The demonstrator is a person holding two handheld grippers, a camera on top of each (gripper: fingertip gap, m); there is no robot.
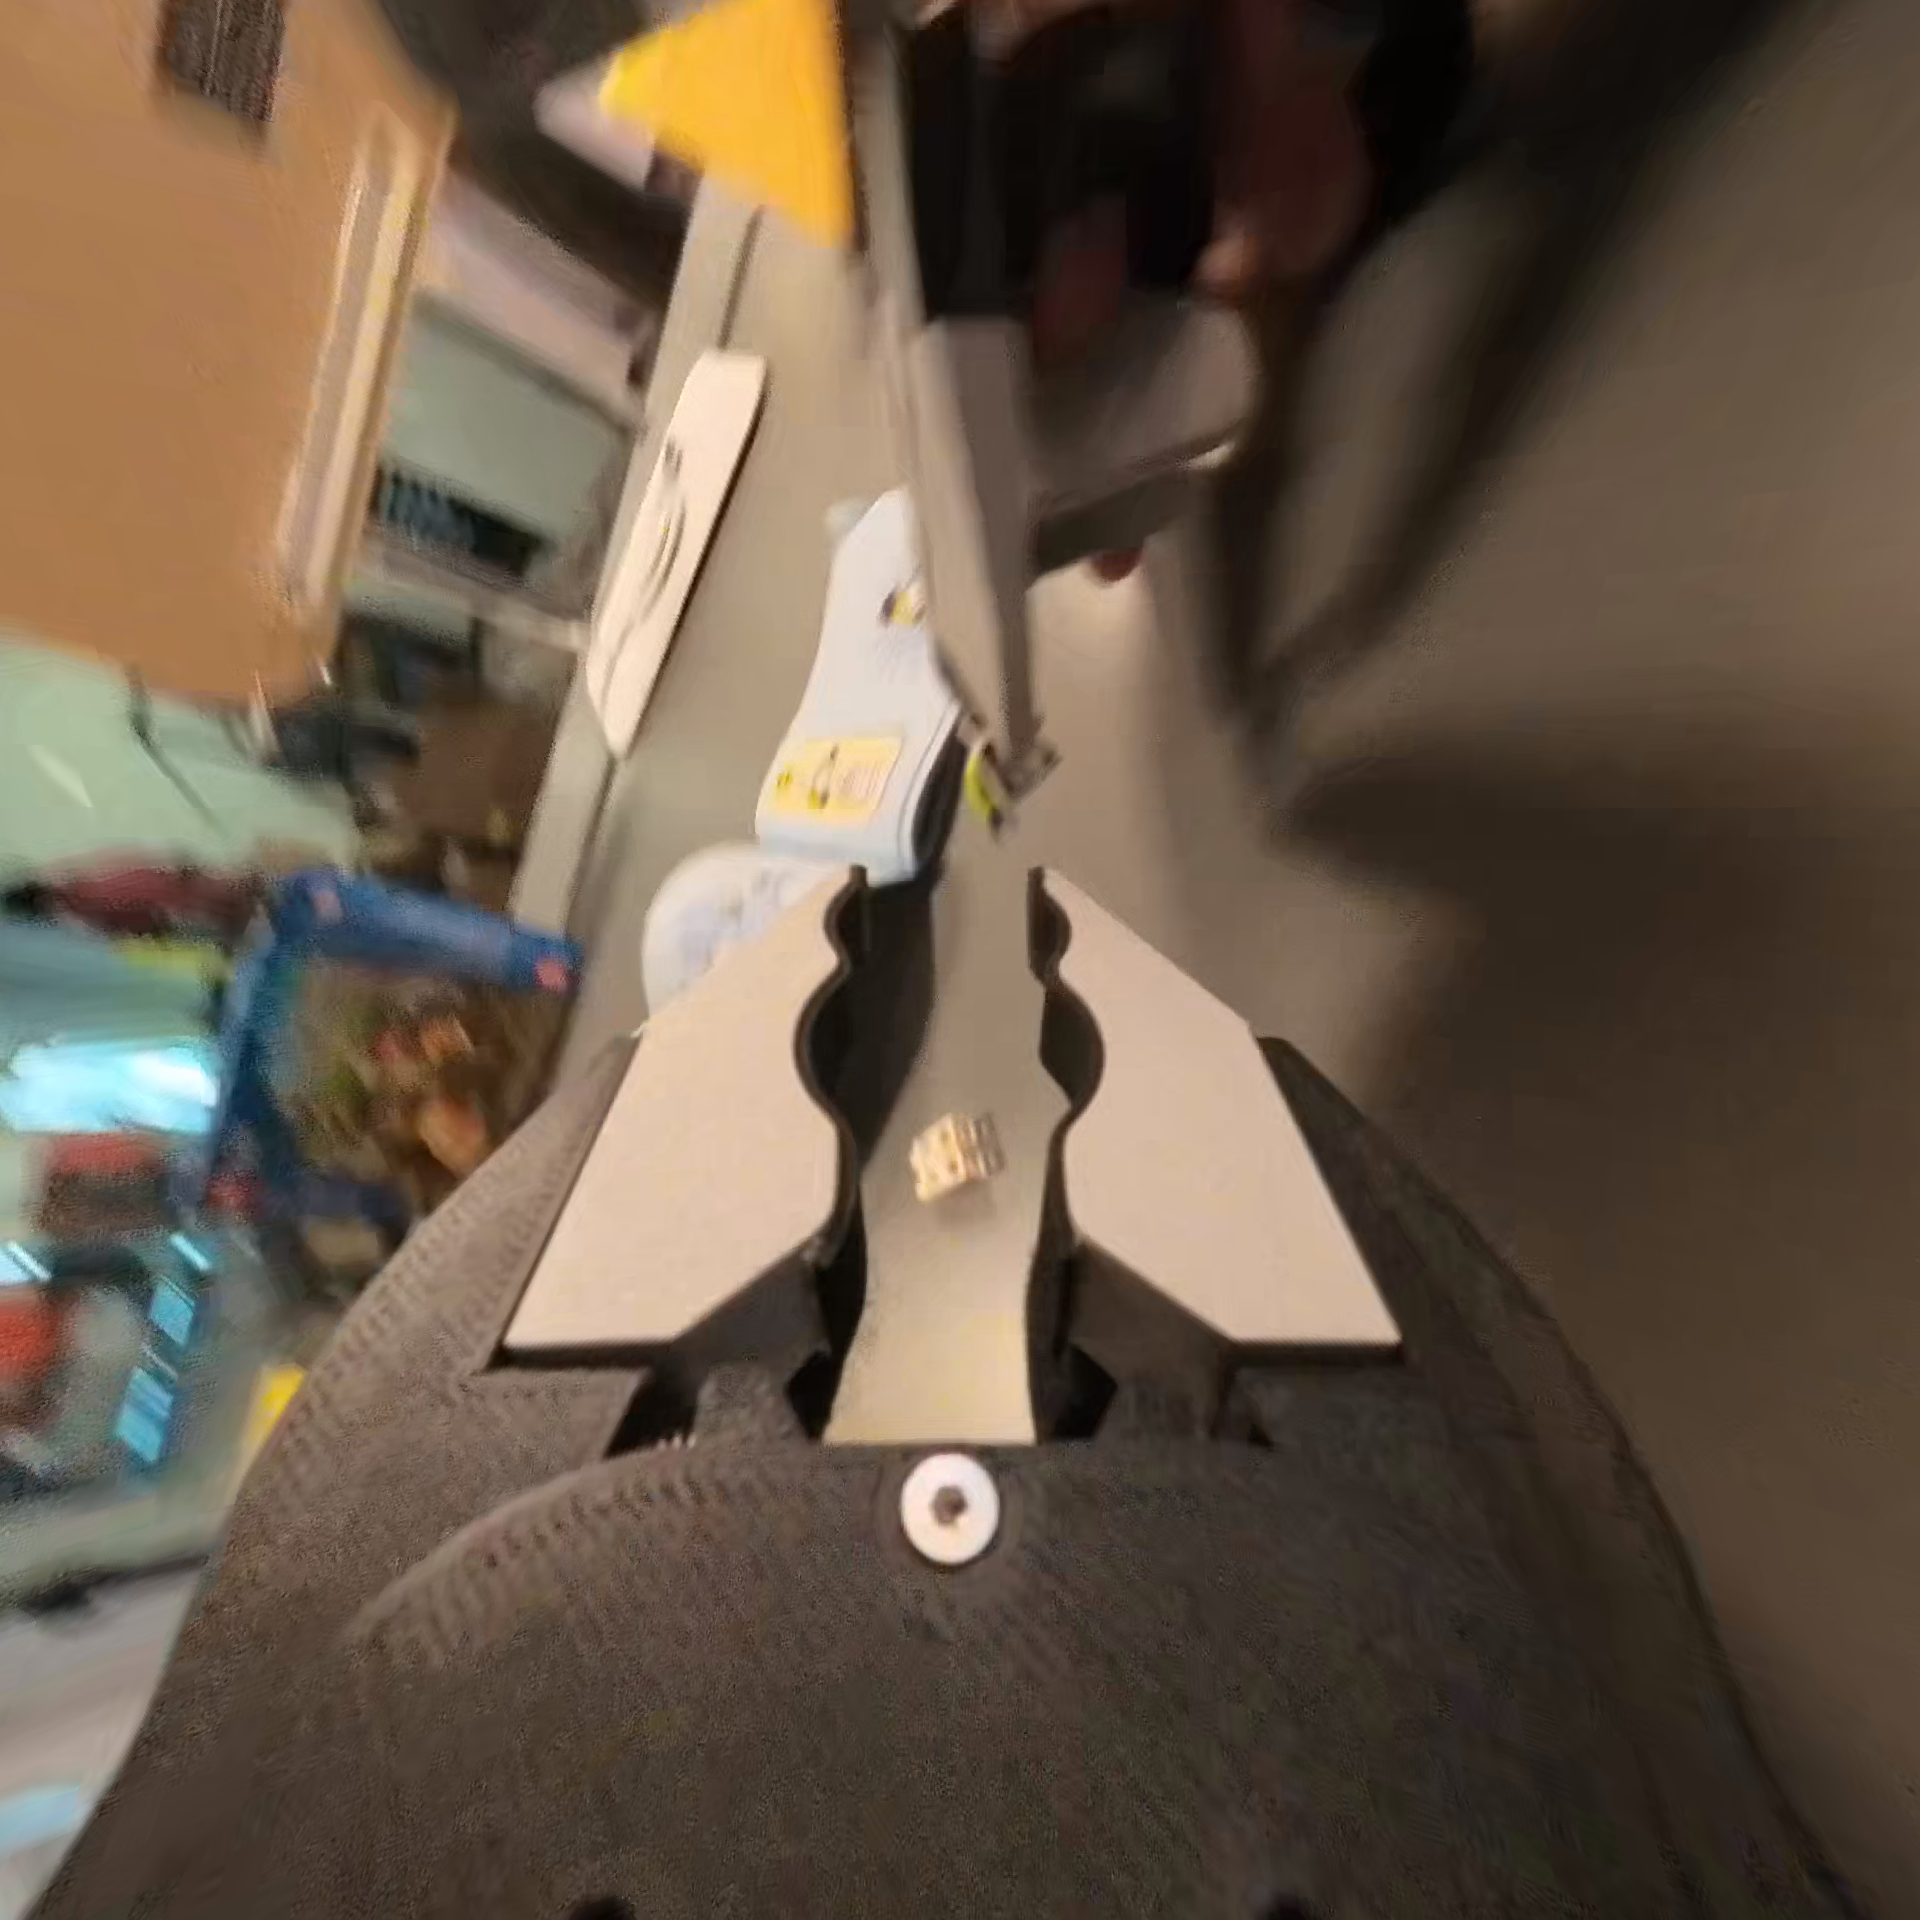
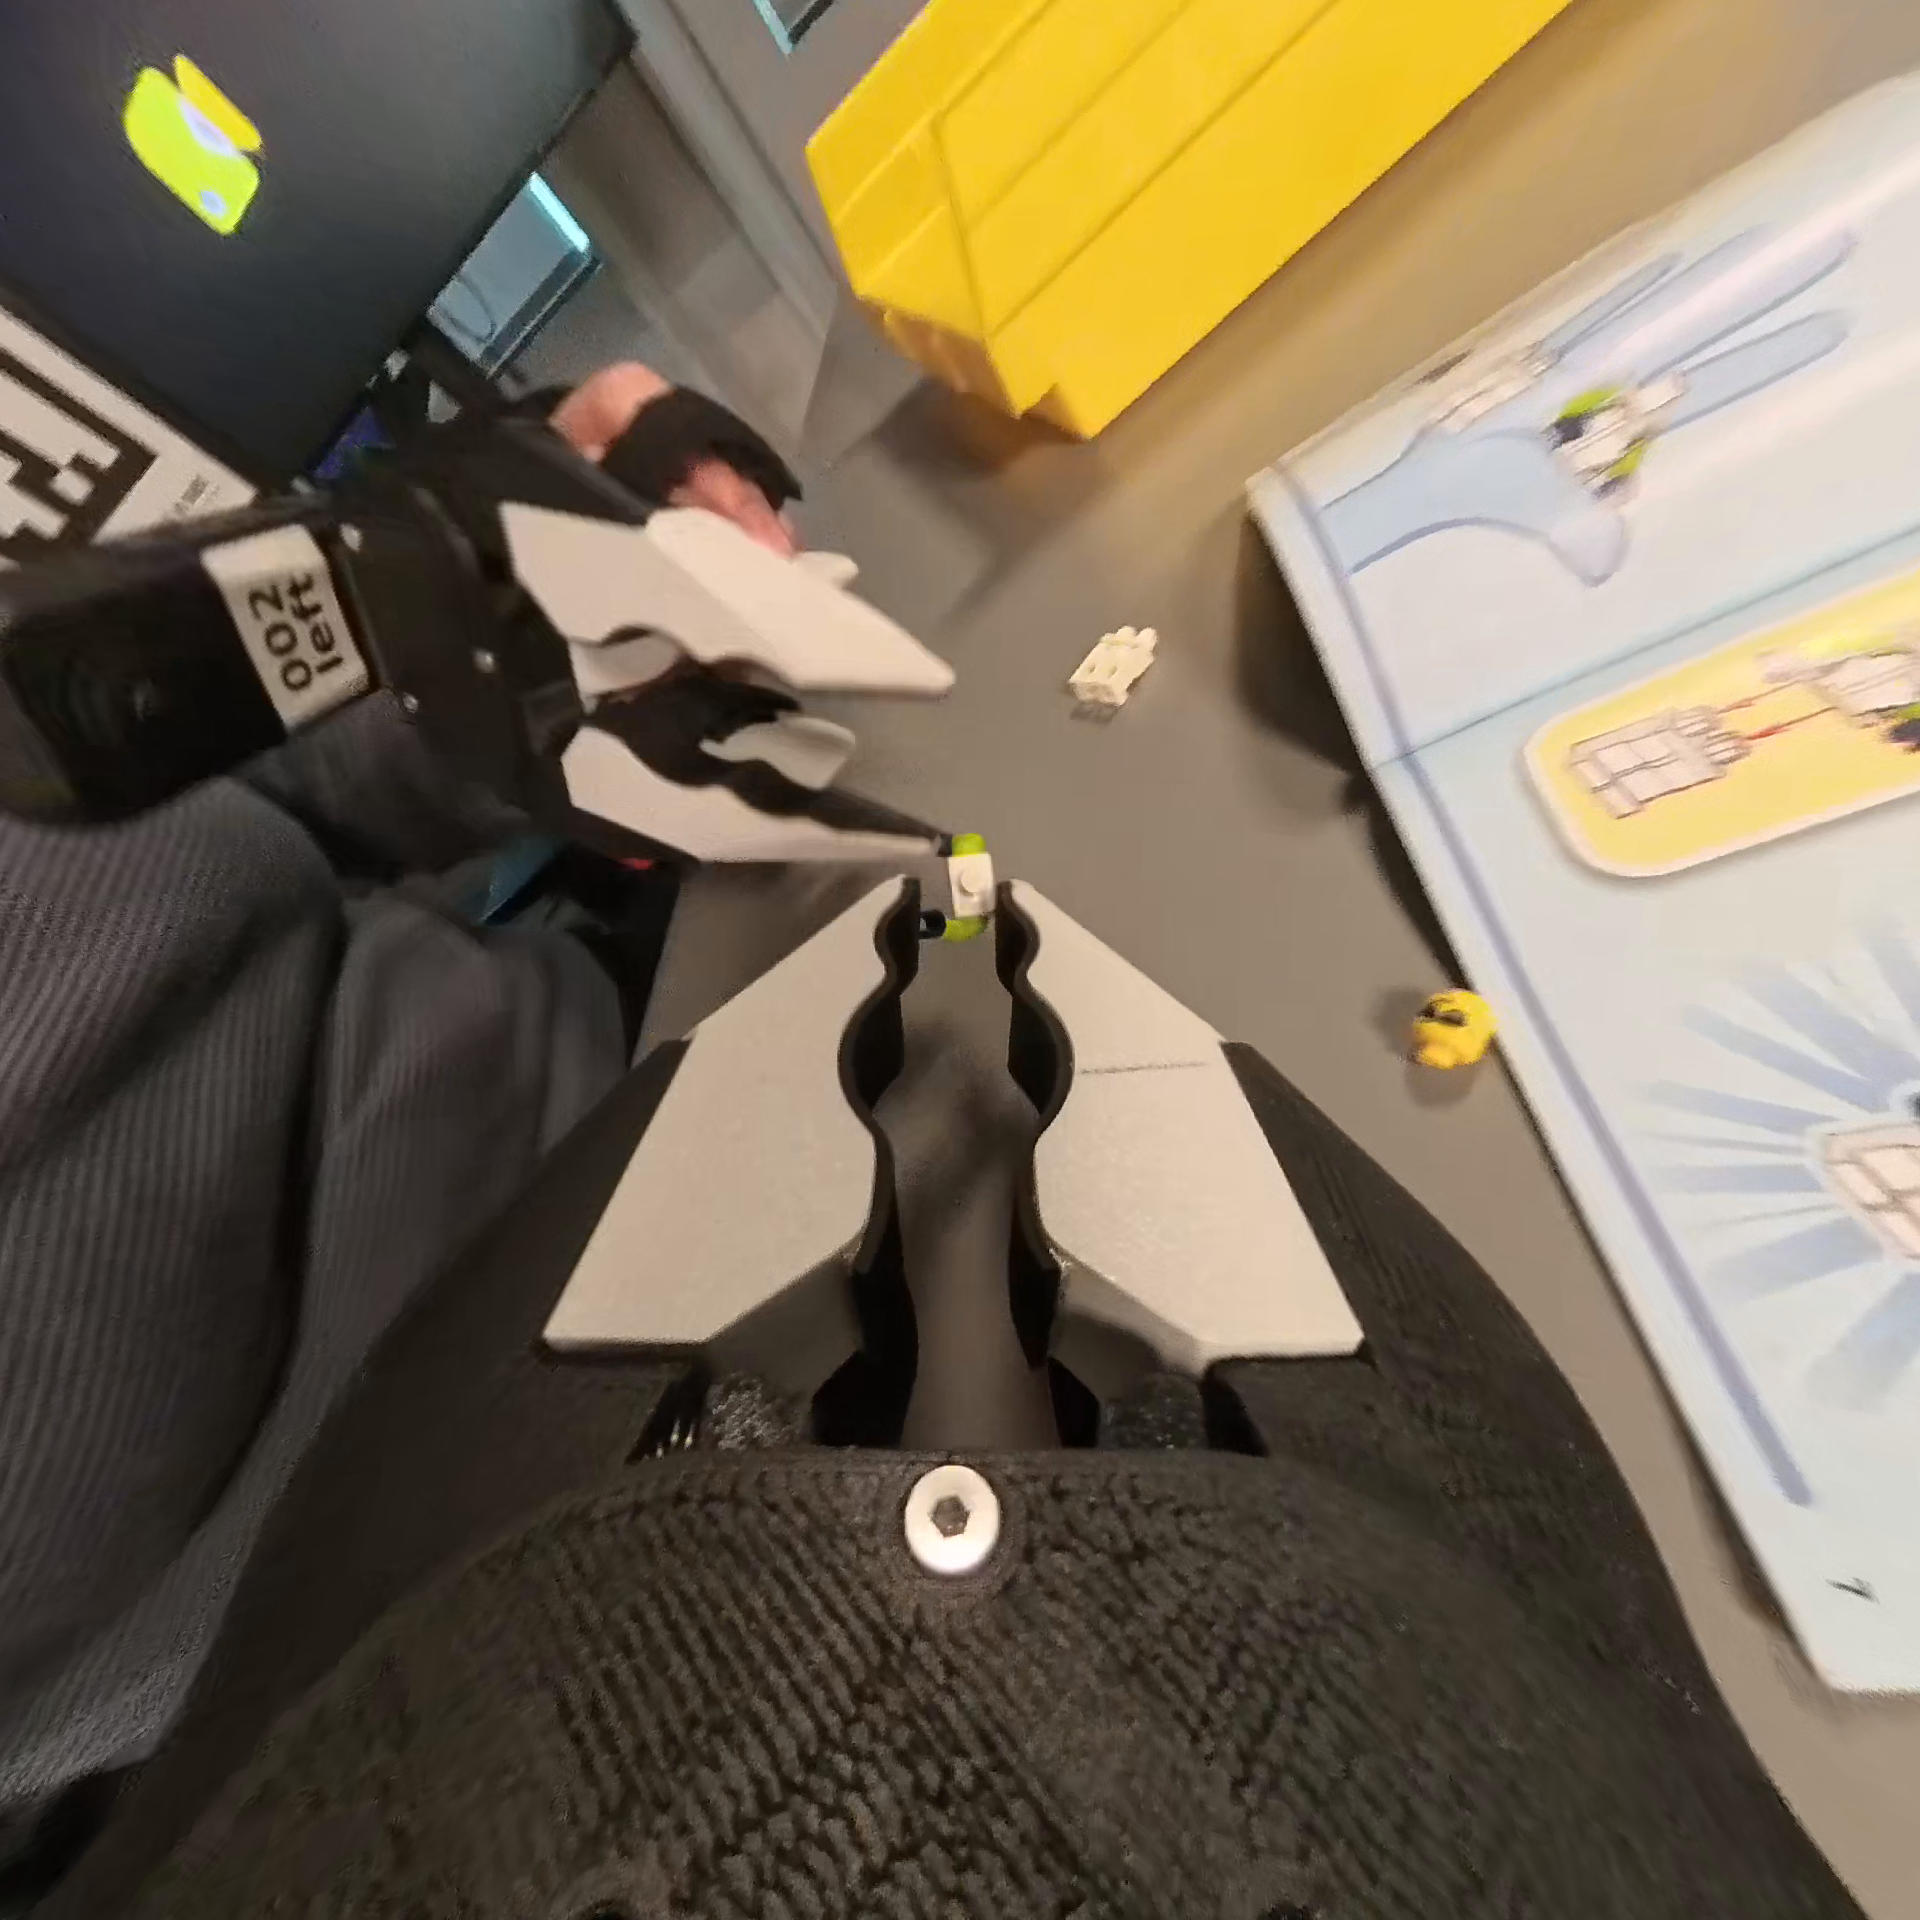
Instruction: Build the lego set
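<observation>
So the right gripper [image 2: 954, 902] is pinching a small white-and-green piece [image 2: 967, 894] at its tips; the left gripper [image 1: 945, 914] is hanging open and empty, probably lining up on the white brick [image 1: 954, 1155] lying between its fingers.

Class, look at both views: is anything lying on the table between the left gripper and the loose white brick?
Nothing visible. In the left wrist view the white brick shows through the gap between the open left gripper fingers on bare table. The right gripper, pinching a small white-and-green piece, is off that line.
</observation>
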